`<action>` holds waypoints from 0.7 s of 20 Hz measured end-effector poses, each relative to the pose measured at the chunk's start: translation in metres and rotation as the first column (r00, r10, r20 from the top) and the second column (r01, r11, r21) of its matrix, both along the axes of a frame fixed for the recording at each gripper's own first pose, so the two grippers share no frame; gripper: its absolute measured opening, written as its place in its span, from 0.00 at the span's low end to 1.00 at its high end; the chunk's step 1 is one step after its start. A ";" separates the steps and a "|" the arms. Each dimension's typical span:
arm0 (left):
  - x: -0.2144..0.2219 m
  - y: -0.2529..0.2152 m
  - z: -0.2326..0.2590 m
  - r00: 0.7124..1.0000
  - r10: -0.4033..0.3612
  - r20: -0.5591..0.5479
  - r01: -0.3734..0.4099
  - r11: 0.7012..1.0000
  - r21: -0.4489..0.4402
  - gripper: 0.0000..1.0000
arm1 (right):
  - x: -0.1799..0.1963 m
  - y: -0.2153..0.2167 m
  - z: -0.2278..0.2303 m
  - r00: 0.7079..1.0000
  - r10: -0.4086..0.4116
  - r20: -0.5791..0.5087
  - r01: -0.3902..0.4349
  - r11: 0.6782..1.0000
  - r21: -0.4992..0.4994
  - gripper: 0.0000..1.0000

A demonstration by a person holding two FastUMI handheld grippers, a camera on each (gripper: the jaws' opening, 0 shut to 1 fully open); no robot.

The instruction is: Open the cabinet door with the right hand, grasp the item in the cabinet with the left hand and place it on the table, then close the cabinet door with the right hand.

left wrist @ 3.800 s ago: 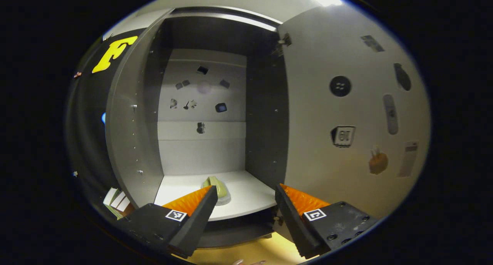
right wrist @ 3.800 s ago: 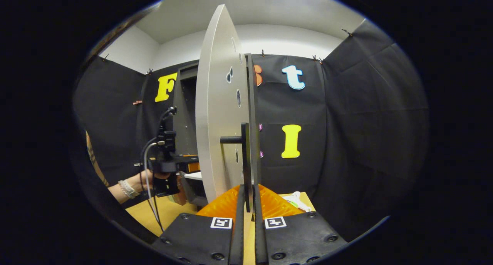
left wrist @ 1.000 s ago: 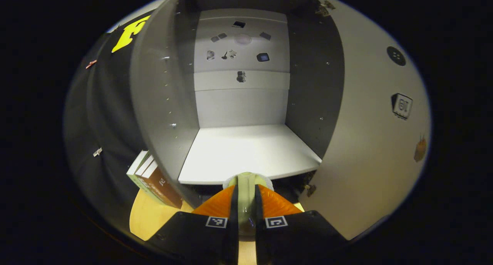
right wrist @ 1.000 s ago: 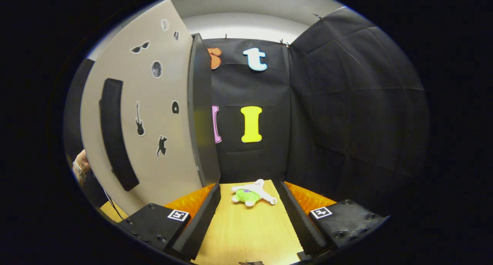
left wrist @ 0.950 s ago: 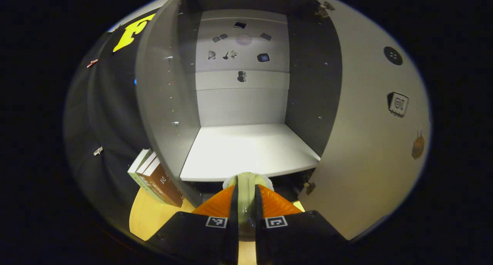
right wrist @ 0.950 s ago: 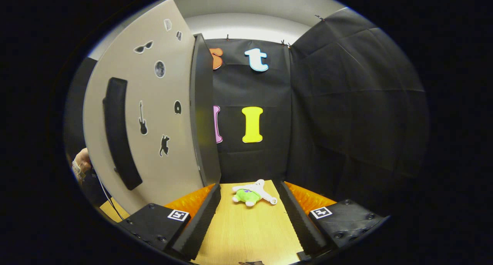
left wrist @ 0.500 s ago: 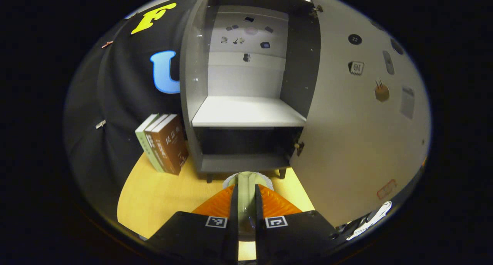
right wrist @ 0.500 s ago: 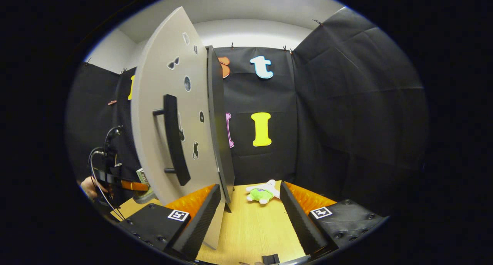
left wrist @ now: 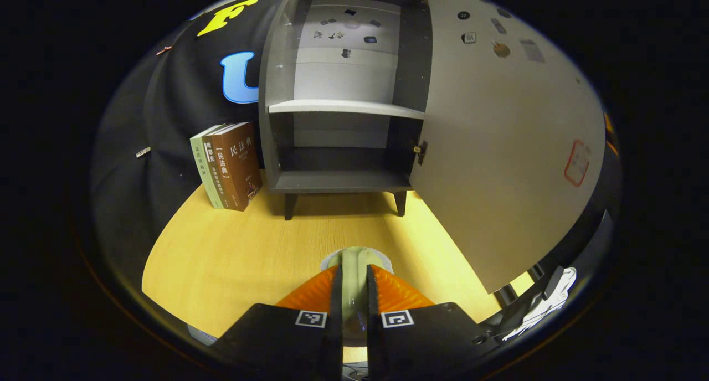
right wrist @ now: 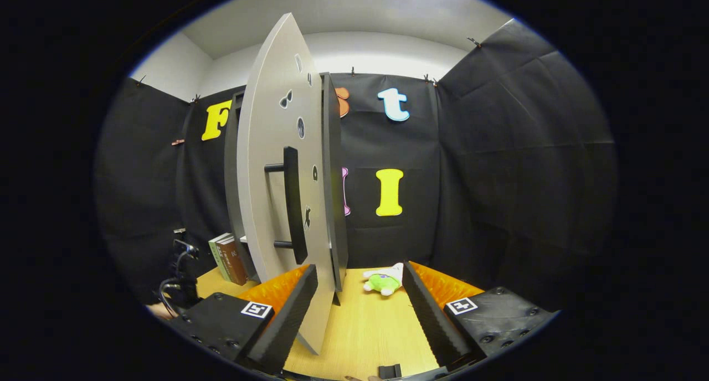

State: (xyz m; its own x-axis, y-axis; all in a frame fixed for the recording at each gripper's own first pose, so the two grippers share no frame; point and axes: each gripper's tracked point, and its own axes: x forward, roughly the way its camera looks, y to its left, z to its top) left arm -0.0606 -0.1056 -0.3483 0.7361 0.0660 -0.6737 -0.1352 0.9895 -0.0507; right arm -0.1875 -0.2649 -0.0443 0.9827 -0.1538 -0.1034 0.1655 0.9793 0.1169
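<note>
In the left gripper view, my left gripper [left wrist: 353,271] is shut on a pale green item [left wrist: 354,257], held low over the wooden table [left wrist: 249,248] in front of the grey cabinet [left wrist: 343,173]. The cabinet stands open, its white shelf [left wrist: 343,107] bare, and its door [left wrist: 498,148] is swung out to the right. In the right gripper view, my right gripper [right wrist: 357,284] is open with nothing between its fingers. It sits just right of the door's edge [right wrist: 332,181], with the black handle [right wrist: 292,204] up to its left.
Three books [left wrist: 227,165] stand upright left of the cabinet. A green and white plush toy [right wrist: 383,281] lies on the table beyond the right gripper. Black cloth walls close in the booth. A cable and dark gear [right wrist: 180,289] show at the lower left.
My left gripper has drawn back from the cabinet and dropped toward the table, still holding the green item. The right gripper has backed off from the door and stays open.
</note>
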 end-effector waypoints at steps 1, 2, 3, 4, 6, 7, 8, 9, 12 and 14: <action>-0.004 -0.006 -0.015 1.000 0.003 -0.007 -0.003 1.000 -0.001 0.22 | 0.003 0.003 0.001 1.000 0.021 0.004 -0.021 1.000 0.008 0.98; -0.006 -0.012 -0.029 1.000 0.004 -0.014 -0.004 1.000 -0.006 0.21 | 0.006 0.006 0.001 0.999 0.041 0.011 -0.042 0.999 0.012 0.98; -0.009 -0.018 -0.042 1.000 0.009 -0.019 -0.009 1.000 -0.011 0.22 | 0.009 0.006 0.000 0.998 0.056 0.013 -0.056 0.998 0.011 0.98; -0.011 -0.023 -0.053 1.000 0.008 -0.022 -0.009 1.000 -0.011 0.22 | 0.011 0.003 -0.003 0.998 0.065 0.009 -0.065 0.998 0.011 0.98; -0.014 -0.027 -0.077 0.999 0.015 -0.038 -0.015 1.000 -0.006 0.22 | 0.015 0.002 -0.011 0.997 0.082 -0.011 -0.081 0.996 0.041 0.98; -0.018 -0.027 -0.091 0.998 0.023 -0.050 -0.023 1.000 -0.007 0.22 | 0.017 0.005 -0.014 0.995 0.103 -0.017 -0.101 0.993 0.067 0.98; -0.020 -0.028 -0.102 0.997 0.033 -0.064 -0.034 0.999 -0.011 0.24 | 0.020 0.007 -0.015 0.993 0.118 -0.022 -0.116 0.990 0.086 0.98; -0.022 -0.028 -0.110 0.996 0.045 -0.074 -0.046 0.999 -0.011 0.24 | 0.020 0.006 -0.016 0.991 0.128 -0.028 -0.125 0.988 0.091 0.98; -0.026 -0.025 -0.134 0.992 0.073 -0.106 -0.075 0.997 -0.009 0.23 | 0.024 0.000 -0.022 0.989 0.142 -0.051 -0.137 0.987 0.082 0.98; -0.029 -0.025 -0.145 0.988 0.079 -0.131 -0.079 0.997 0.002 0.22 | 0.027 0.002 -0.025 0.985 0.164 -0.056 -0.158 0.983 0.092 1.00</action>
State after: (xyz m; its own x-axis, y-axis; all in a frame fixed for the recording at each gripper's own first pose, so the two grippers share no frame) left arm -0.0893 -0.1306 -0.4935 0.6337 0.1182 -0.7645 -0.2185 0.9754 -0.0303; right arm -0.1601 -0.2624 -0.0689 0.9850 0.0185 -0.1718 0.0161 0.9802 0.1975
